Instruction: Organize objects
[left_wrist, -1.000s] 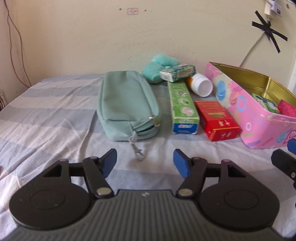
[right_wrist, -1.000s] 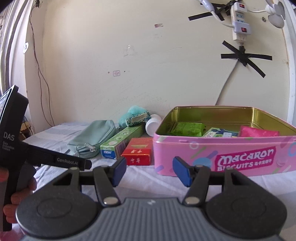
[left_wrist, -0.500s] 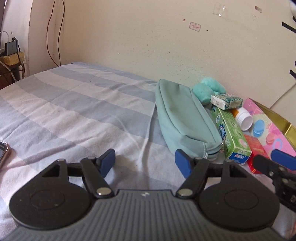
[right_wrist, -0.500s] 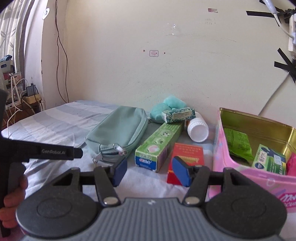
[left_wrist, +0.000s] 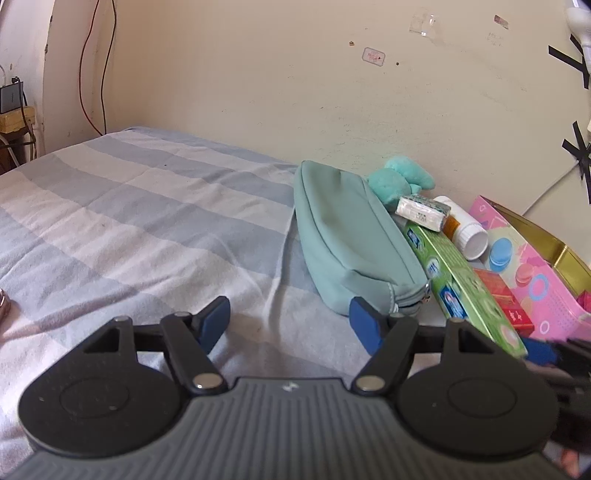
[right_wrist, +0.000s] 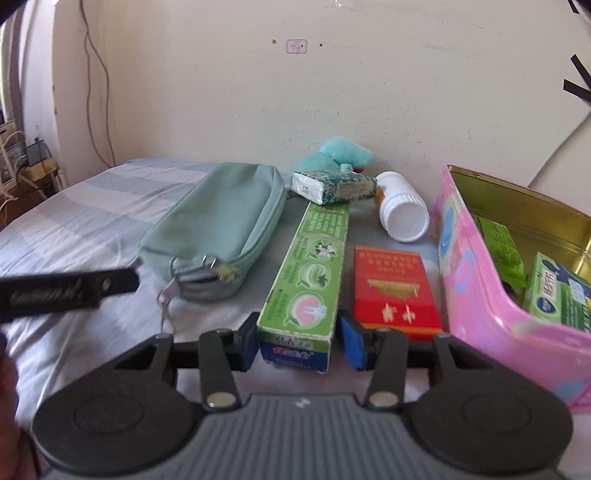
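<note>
On the striped bedsheet (right_wrist: 92, 221), the long green toothpaste box (right_wrist: 306, 280) lies between the teal pouch (right_wrist: 221, 229) and the red box (right_wrist: 391, 288), its near end between the closing jaws of the right gripper (right_wrist: 297, 341), whose pads are not clearly pressing it. Right of these is the pink tin (right_wrist: 480, 295). The left gripper (left_wrist: 290, 319) hovers spread and empty beside the pouch.

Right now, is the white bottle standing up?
No, the white bottle lies on its side on the bed, beside the pink tin.
</note>
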